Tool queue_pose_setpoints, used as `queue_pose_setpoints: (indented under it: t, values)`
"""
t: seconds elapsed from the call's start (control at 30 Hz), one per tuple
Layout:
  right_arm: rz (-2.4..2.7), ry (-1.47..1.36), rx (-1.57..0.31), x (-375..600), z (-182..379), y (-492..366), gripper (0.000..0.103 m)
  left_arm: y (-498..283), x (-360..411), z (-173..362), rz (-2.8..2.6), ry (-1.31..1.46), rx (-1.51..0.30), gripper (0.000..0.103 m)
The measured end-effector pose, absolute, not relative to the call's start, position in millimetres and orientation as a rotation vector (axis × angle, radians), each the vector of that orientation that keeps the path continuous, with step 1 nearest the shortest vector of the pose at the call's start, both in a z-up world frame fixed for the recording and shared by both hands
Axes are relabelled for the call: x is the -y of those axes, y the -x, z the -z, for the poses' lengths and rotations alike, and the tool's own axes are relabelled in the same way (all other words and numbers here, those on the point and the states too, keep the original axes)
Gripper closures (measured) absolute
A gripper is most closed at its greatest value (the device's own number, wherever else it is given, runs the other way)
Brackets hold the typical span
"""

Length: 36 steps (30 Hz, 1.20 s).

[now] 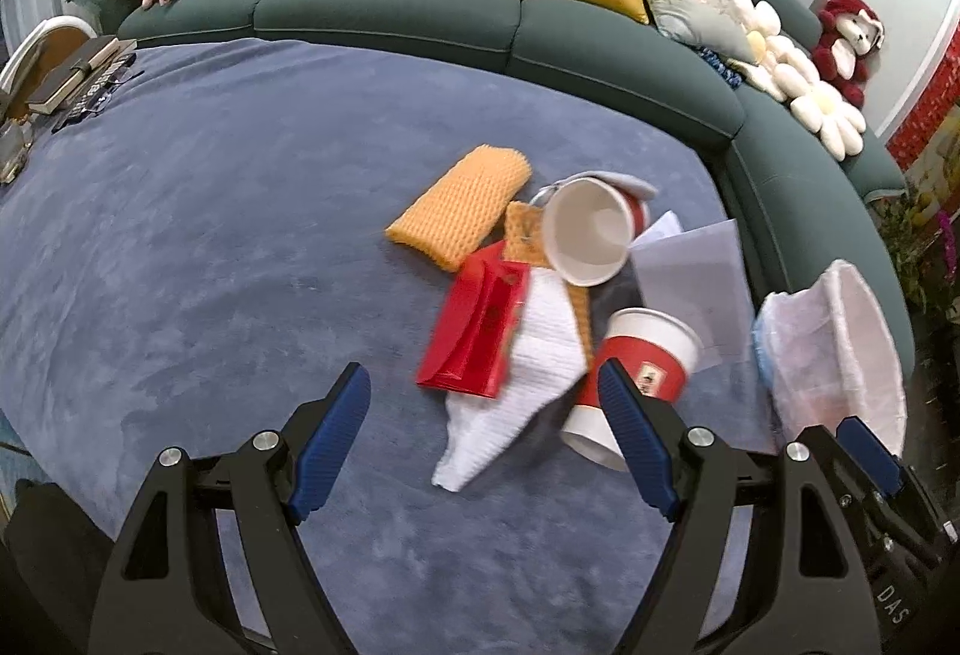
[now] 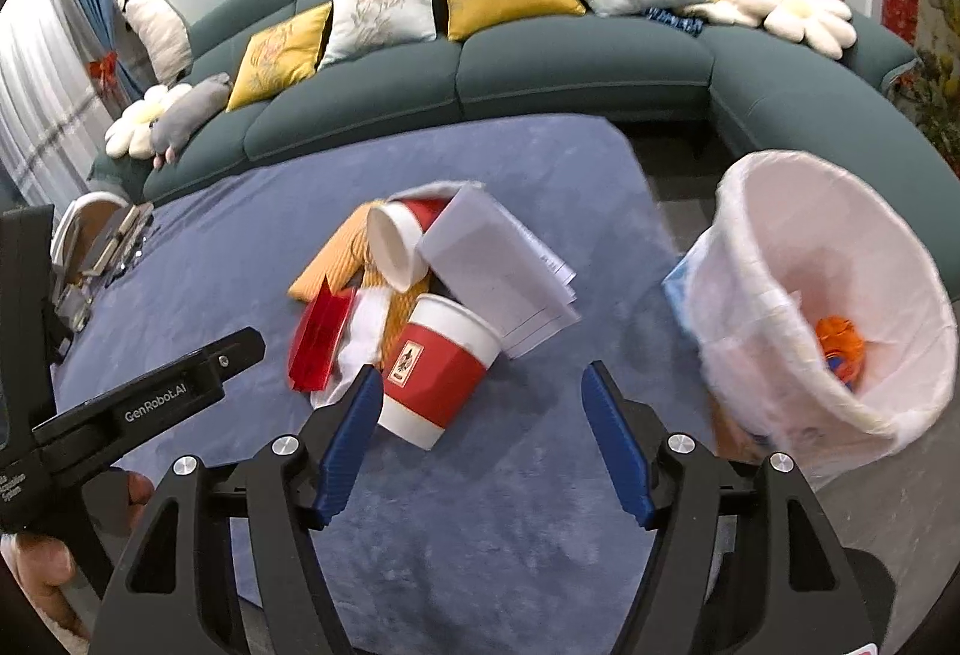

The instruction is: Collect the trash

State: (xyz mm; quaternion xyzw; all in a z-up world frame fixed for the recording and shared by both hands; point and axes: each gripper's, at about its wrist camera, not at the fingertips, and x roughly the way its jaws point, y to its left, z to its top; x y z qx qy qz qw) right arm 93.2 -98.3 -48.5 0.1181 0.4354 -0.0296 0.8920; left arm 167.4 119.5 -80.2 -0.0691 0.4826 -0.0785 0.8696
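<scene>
I see both sets of jaws standing open and empty: the left gripper [image 1: 486,439] and right gripper [image 2: 483,442]. The trash pile [image 1: 540,289] lies on the blue table [image 1: 210,235] just ahead of them, its nearest red cup [image 2: 441,373] beside my right gripper's left finger. The lined bin [image 2: 840,295] sits right of the right jaws.

Right gripper [image 2: 483,439] gapes above the red cup [image 2: 441,370] (bin [image 2: 774,295] beside).
</scene>
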Motion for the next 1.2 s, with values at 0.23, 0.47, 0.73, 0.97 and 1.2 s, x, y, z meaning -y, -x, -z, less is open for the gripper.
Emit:
queue_pose_setpoints:
  t: [0.23, 0.47, 0.73, 0.97, 1.2]
  values:
    - [0.049, -0.275, -0.974, 90.7, 77.6, -122.6, 0.037, -190.7, -118.5, 106.4, 0.158, 0.111, -1.041, 0.033]
    - [0.044, -0.329, -1.036, 82.6, 105.6, -151.2, 0.037, -213.1, -116.0, 129.5, 0.174, 0.102, -1.083, 0.045]
    - [0.033, -0.368, -1.096, 74.1, 130.9, -170.0, 0.037, -230.9, -123.7, 148.5, 0.201, 0.149, -1.135, 0.070]
    - [0.035, -0.360, -1.095, 70.9, 139.0, -174.3, 0.038, -230.9, -127.2, 146.9, 0.219, 0.160, -1.139, 0.090]
    - [0.027, -0.354, -1.052, 73.8, 124.2, -166.1, 0.040, -218.7, -127.0, 125.3, 0.216, 0.156, -1.099, 0.095]
